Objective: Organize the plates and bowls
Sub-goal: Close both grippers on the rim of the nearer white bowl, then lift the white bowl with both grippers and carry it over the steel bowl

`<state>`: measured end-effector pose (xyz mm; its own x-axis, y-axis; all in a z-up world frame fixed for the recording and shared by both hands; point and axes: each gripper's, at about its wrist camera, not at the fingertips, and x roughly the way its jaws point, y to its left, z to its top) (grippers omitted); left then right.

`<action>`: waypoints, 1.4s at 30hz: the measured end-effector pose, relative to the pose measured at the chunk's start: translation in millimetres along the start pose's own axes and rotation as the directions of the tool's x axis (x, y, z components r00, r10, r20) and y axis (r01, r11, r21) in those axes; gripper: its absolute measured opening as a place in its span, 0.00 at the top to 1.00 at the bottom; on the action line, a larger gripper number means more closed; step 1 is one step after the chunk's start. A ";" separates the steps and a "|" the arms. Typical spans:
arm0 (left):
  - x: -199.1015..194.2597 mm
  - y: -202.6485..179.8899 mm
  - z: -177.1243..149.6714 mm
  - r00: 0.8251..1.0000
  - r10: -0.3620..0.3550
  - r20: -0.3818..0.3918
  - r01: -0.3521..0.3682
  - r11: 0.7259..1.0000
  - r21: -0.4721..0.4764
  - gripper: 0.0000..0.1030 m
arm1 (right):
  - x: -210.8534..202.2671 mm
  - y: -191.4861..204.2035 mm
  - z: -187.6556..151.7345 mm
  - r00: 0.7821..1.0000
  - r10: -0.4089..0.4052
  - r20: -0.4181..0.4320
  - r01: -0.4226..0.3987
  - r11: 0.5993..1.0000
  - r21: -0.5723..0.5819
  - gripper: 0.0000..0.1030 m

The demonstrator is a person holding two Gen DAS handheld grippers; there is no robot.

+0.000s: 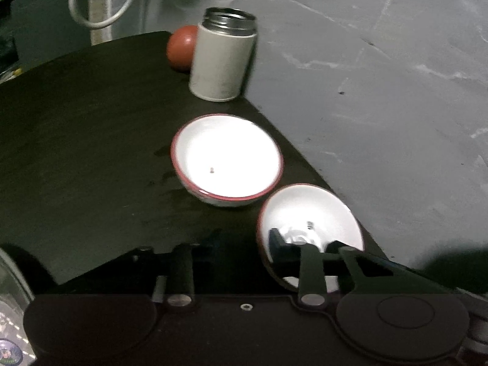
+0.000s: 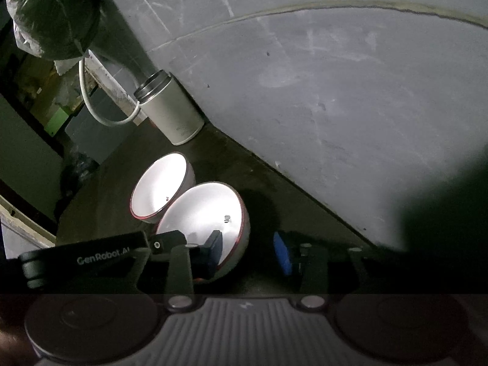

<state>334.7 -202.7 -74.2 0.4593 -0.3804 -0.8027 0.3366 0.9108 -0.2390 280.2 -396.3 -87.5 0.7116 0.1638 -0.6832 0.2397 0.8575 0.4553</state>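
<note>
Progress: early, nothing nested | near bowl [image 1: 317, 213] tilted at table [image 1: 76, 152] edge, 4 o'clock of far bowl [image 1: 227, 160] | left gripper [image 1: 245, 238], right gripper [image 2: 248, 247] astride its rim, clamping unclear | left: stack bowls; no plates in view

My own gripper body hides the near table [image 1: 91, 140] edge and the lower rim of the near bowl [image 1: 308, 213]. The can [image 1: 221, 61] covers most of the red ball [image 1: 180, 47]. From the right wrist, the far bowl [image 2: 160, 184] sits partly behind the near one, and a dark blur fills the right side.
</note>
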 end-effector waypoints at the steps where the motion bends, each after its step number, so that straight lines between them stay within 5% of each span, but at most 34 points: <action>1: 0.3 -1.4 0.1 1.000 -0.008 -0.001 0.008 1.000 0.003 0.78 | -0.1 -0.4 0.0 1.000 0.005 0.000 -0.005 1.000 0.004 0.67; 3: -0.3 -4.7 -0.2 1.000 -0.030 0.004 0.030 0.999 0.015 0.91 | -0.1 0.7 -0.1 1.000 0.012 -0.002 -0.012 1.000 -0.001 0.72; 13: -20.8 -3.2 -15.3 0.999 -0.008 0.033 0.007 0.999 0.044 0.94 | -6.2 10.5 -6.1 0.999 0.032 -0.026 -0.033 0.998 -0.050 0.82; 42: -191.9 69.4 -93.3 0.973 0.002 0.230 0.013 0.998 -0.064 0.96 | -111.8 115.4 -74.2 0.984 0.178 -0.010 -0.172 0.937 -0.305 0.82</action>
<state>193.2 -51.5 12.3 0.6367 -0.4051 -0.6561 0.2895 0.9142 -0.2836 179.2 -279.5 -0.9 0.7360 0.3185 -0.5974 -0.0995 0.9237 0.3699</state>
